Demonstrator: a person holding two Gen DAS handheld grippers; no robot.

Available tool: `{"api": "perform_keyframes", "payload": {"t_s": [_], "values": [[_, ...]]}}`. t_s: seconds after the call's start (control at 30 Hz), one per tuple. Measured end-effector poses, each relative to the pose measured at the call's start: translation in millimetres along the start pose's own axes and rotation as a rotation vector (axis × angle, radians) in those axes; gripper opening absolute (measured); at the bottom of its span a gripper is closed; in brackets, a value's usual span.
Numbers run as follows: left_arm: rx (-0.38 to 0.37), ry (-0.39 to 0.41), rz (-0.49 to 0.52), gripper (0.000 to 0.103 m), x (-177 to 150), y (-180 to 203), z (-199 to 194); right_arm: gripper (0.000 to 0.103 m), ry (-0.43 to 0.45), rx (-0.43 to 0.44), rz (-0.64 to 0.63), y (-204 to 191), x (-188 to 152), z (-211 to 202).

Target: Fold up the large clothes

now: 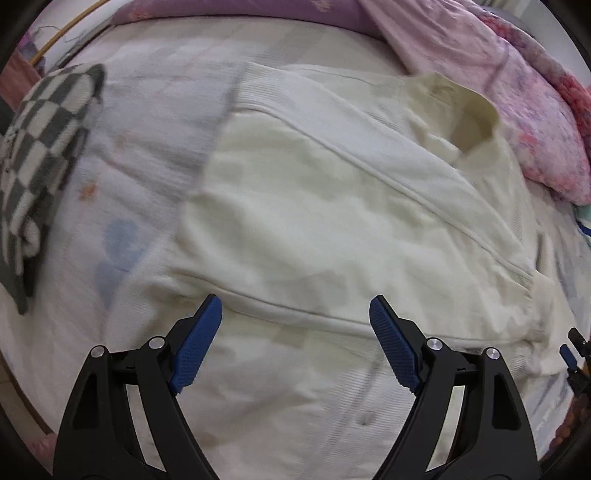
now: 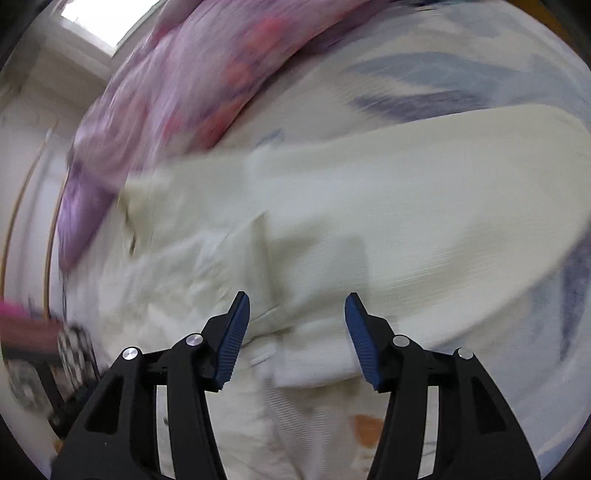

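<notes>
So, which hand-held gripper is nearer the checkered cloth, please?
Left. The left hand-held gripper hovers over the cream garment, checkered cloth beside it; the right hand-held gripper is across the garment.

- Soft, even daylight; a bright window glares at the right wrist view's top left.
- Right wrist view heavily motion-smeared; left wrist view mildly blurred.
- Fisheye bending and dark vignette at every edge.
- Shadows faint.

left claw: jaws wide, empty, aimed steeply down | right claw: jaws apart, apparently empty (blurred)
</notes>
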State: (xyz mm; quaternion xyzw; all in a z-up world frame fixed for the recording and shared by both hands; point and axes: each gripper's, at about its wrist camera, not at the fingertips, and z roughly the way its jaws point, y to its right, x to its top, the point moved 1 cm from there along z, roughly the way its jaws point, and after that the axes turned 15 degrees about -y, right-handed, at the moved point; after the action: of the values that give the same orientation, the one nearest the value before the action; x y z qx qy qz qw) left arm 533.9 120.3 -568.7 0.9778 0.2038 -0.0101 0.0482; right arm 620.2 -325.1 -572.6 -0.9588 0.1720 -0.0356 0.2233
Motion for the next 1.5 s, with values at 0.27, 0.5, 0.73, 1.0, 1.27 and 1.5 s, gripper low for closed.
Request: {"api": "perform_keyframes", "payload": {"t_s": [0.27,0.5,0.73,1.0,1.27,1.5], "values": [[-0.178,-0.025,0.214,0.083,-24.4,116.3,9.6,0.051,0.186,0.013,0.418,141.3,13.4,-51.7],[-0.253,-0.095,0.378,0.079,-34.8,219.9,30.1,0.052,0.224,-0.003,0.629,221.0,29.3,-59.4],[-0.291,-0.201,0.363,0.075,-27.1,255.6,62.7,0.052,0.243,0.114,0.692,250.9,49.8,-50.9],[-0.168,-0.268,0.454,0.074,-34.7,269.1,84.7,0.005,0.09,-0.06,0.393,220.8,87.2,-50.5],[-0.315,-0.255,0.248,0.077,-25.6,199.7,32.2,0.004,0.282,-0.312,0.077,124.2,75.4,-111.9],[-0.281,-0.161,0.094,0.077,-5.8,94.2,-11.7,0.004,0.423,-0.395,-0.3,-37.6,42.7,-140.4]]}}
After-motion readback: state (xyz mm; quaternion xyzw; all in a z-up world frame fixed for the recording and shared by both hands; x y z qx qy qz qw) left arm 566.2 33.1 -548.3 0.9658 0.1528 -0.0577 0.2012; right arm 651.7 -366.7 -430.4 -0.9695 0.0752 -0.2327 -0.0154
